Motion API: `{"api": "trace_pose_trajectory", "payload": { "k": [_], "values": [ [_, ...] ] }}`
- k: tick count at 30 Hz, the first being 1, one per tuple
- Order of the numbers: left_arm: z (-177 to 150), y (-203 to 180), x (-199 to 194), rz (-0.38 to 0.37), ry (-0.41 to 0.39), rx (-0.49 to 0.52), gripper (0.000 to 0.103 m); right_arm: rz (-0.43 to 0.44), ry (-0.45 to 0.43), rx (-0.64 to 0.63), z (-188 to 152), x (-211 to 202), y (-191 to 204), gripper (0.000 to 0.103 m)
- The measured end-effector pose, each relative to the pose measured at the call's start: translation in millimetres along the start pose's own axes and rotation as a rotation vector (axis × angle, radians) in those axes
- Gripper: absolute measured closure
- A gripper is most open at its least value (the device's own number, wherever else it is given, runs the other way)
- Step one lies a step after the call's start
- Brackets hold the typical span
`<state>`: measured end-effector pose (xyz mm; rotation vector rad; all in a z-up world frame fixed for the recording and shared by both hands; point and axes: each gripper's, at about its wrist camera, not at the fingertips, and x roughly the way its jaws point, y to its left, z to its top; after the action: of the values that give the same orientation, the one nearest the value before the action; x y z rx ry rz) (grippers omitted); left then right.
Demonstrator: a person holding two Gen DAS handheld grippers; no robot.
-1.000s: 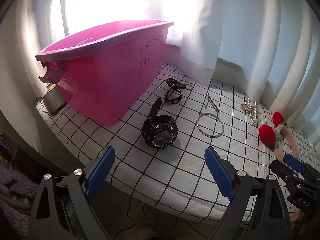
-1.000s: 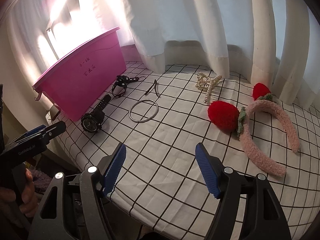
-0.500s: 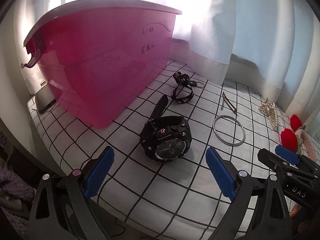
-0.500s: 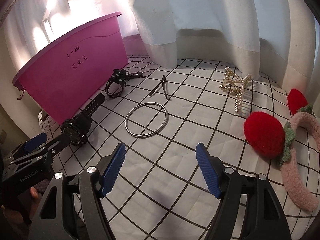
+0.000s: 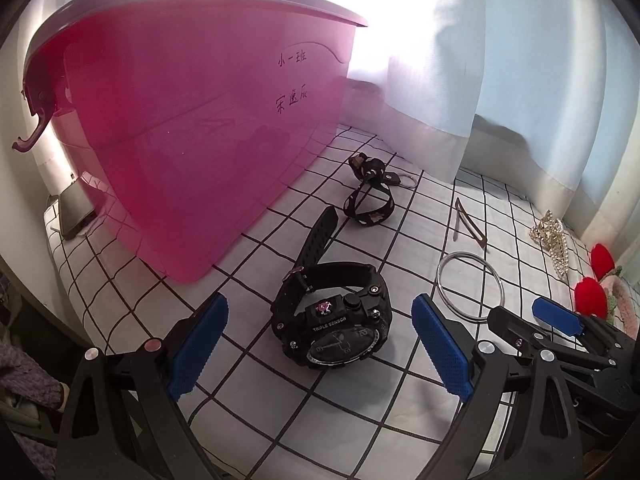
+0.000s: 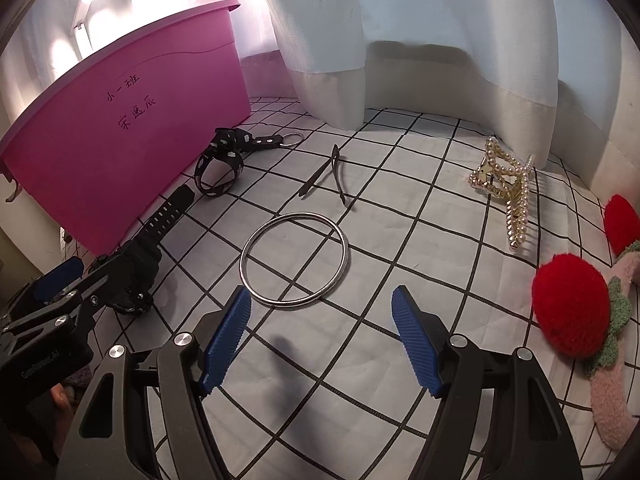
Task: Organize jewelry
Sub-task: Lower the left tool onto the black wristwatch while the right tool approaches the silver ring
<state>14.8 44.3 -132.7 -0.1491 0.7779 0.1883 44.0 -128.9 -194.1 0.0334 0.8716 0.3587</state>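
A black wristwatch (image 5: 334, 318) lies on the checked cloth, and my left gripper (image 5: 318, 346) stands open around its near side without touching it. A silver bangle (image 6: 294, 258) lies just ahead of my right gripper (image 6: 322, 336), which is open and empty. The right gripper also shows at the left wrist view's right edge (image 5: 556, 320). The left gripper (image 6: 60, 284) shows at the right wrist view's left edge beside the watch (image 6: 136, 260). The pink plastic tub (image 5: 188, 128) stands at the left. Behind lie a black strap with a ring (image 6: 224, 156), a dark hair clip (image 6: 332, 176) and a pearl claw clip (image 6: 508, 188).
A pink fuzzy headband with red pompoms (image 6: 572, 312) lies at the right. White curtains (image 6: 420, 40) hang along the back of the checked cloth (image 6: 400, 240). A grey flat device (image 5: 74, 208) sits behind the tub near the table's left edge.
Both grippers have moved forward and down towards the cloth. The watch now sits between the left fingers, and the bangle lies close ahead of the right fingers. Both stay open.
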Motion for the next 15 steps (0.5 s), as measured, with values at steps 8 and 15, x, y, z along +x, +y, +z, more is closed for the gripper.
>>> {"api": "trace_pose_trajectory", "payload": {
  "k": [8,15],
  "values": [
    [3,3,9,-0.006,0.021,0.023,0.011,0.013,0.033,-0.064,10,13,2,0.033],
    [4,5,14,-0.008,0.026,0.027,0.011,0.002,0.045,-0.115,17,24,12,0.029]
  ]
}}
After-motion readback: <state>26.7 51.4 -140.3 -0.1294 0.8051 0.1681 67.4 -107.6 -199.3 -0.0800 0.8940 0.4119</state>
